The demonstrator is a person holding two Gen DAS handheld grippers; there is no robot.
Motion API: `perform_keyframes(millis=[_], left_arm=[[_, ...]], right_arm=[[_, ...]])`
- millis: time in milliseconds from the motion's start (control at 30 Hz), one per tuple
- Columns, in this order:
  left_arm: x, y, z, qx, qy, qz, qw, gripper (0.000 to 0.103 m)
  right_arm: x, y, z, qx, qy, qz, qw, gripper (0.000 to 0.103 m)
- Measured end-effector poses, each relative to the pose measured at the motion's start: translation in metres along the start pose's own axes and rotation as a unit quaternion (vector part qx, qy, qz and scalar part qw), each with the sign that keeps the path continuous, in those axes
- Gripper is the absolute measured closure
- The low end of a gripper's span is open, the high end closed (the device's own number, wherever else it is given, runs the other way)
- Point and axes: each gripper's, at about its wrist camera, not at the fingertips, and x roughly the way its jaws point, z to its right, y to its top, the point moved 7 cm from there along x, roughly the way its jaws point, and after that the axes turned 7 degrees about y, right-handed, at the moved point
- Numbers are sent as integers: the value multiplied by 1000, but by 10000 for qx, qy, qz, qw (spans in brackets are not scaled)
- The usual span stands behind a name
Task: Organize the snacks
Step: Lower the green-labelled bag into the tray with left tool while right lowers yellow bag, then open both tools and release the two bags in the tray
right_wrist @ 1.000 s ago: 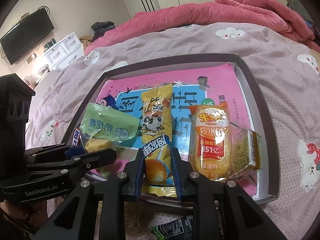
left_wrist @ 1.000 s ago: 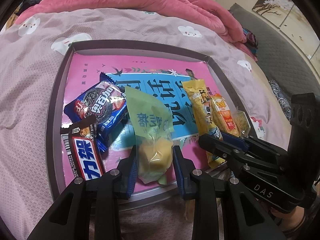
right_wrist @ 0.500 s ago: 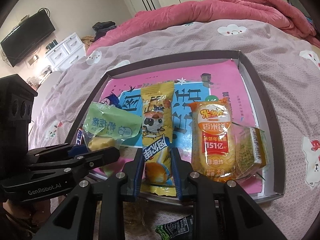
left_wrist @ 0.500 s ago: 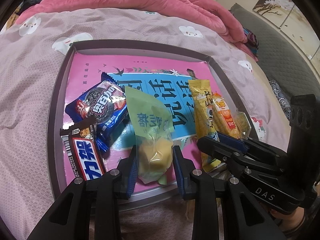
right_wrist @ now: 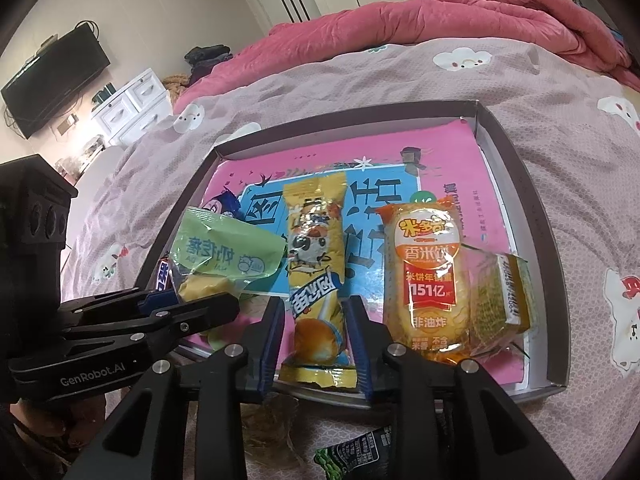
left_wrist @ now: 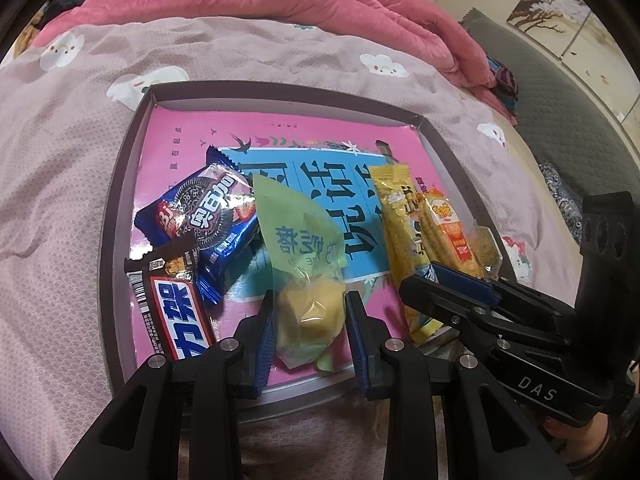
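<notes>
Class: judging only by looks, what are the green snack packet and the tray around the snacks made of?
Green snack packet: thin, partly see-through plastic film, probably; it crinkles and shows the yellow piece inside. Tray: likely matte cardboard; thin, straight folded walls with a pale inner face.

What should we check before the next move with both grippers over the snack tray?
1. Left gripper grip on the green pastry pack: ok, fingers press both its sides.
2. Right gripper release of the yellow cake stick: not ok yet; jaws are opening, with the stick between the fingers.
3. Yellow cake stick inside the tray: not ok, its near end overhangs the front rim.
4. Rice cracker pack in tray: ok, lying beside the stick.
5. Oreo pack and chocolate bar in tray: ok, at its left side.
6. Space between the two grippers: cannot tell.
</notes>
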Motion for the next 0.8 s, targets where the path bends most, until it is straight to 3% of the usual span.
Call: perform_keyframes(millis=[500, 633, 800], left_arm=[[-11, 2, -3, -47, 29, 83, 10000, 65], [-15, 2, -3, -67, 54, 112, 9999, 58], [-19, 3, -4, -69, 69, 144, 9998, 57]], right_arm=[[-5, 2, -3, -1, 71, 70, 10000, 66], [-7, 4, -2, 1, 60, 127, 9999, 64], [-11, 7, -1, 22, 39, 215, 9998, 64]])
